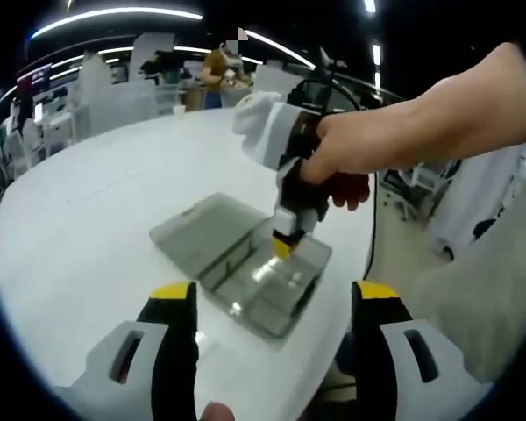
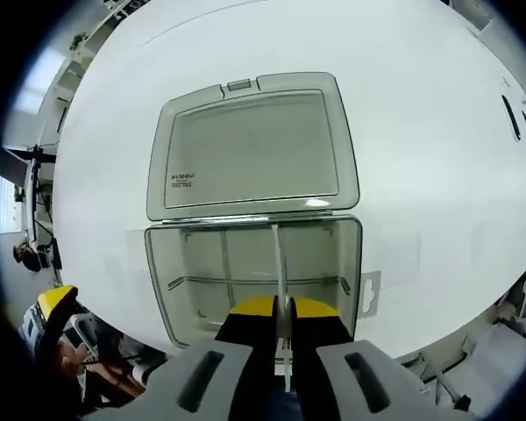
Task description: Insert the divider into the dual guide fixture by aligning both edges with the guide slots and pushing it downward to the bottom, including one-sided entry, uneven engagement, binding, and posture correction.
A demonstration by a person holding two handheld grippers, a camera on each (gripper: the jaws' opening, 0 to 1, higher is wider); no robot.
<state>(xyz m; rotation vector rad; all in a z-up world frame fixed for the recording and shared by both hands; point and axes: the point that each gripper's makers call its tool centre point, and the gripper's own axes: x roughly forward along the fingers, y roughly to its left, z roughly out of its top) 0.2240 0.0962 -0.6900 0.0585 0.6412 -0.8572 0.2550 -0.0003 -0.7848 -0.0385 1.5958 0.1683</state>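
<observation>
Divider [image 2: 282, 272], a thin translucent strip, is pinched edge-on between the yellow-tipped jaws of the right gripper [image 2: 280, 309] at the bottom centre of the right gripper view, and it runs up the frame from the jaws across the open tray of a clear plastic organizer box [image 2: 158, 289]. Its upper end seems to meet the tray's far wall near the hinge, so one edge may already be in a guide slot; the near end is hidden behind the jaws, and whether that side has entered its slot cannot be told. Other thin partitions already stand in the tray, one crossing left to right and one to the left of the held strip. The box's lid [image 2: 250, 145] lies flat, folded open toward the top of the frame, on a white table [image 2: 438, 132]. In the left gripper view the left gripper [image 1: 272, 303] hangs at the bottom with its jaws spread wide and nothing between them, well short of the box, while a person's hand [image 1: 351, 158] at upper right holds the right gripper down over the tray. Judging from this, insertion is under way but not finished: the strip looks raised at the near end, and levelling it and pressing it to the bottom remain.
</observation>
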